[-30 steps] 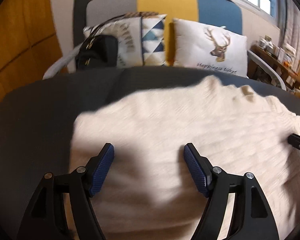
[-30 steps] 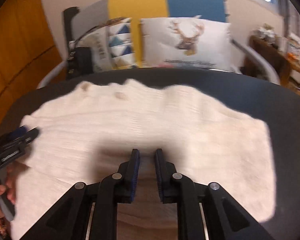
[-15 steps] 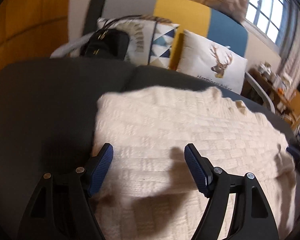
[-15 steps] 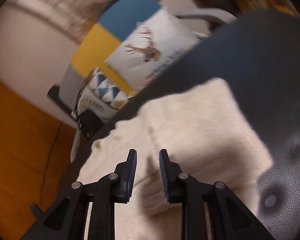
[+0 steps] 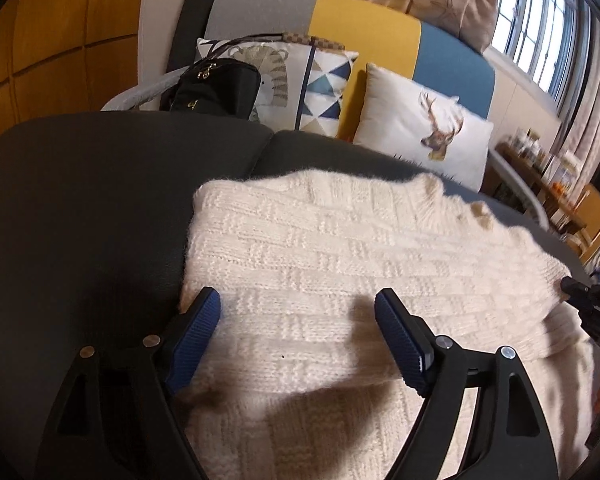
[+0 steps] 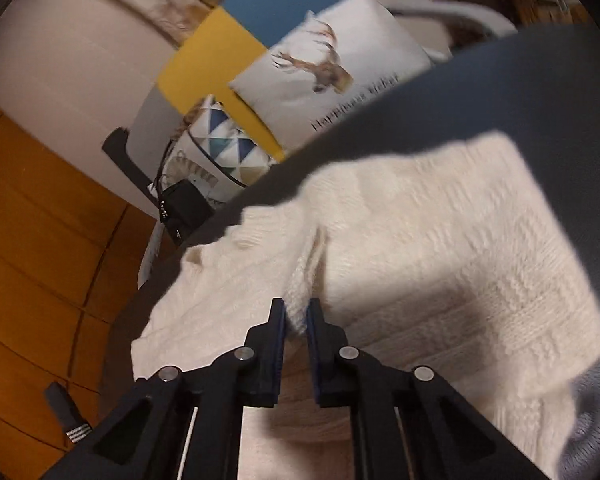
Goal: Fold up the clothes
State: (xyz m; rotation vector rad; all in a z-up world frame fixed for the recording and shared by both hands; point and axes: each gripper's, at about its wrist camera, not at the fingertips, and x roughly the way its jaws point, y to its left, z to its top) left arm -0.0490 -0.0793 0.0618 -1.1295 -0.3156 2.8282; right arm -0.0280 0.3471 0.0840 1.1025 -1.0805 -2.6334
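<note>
A cream basket-weave knit sweater (image 5: 340,264) is lying partly folded on the dark sofa seat (image 5: 80,200); the left gripper (image 5: 298,320) is hanging spread wide over it, while the right gripper (image 6: 297,318) is pinching a raised fold

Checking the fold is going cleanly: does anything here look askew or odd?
One thing: the cream sweater is bunched into a raised ridge where the right hand-held gripper pinches it. The left hand-held gripper is open over flat knit. Nothing looks damaged.

Deer pillow (image 5: 424,128), triangle-print pillow (image 5: 324,88), black bag (image 5: 216,88), maybe camera case.
</note>
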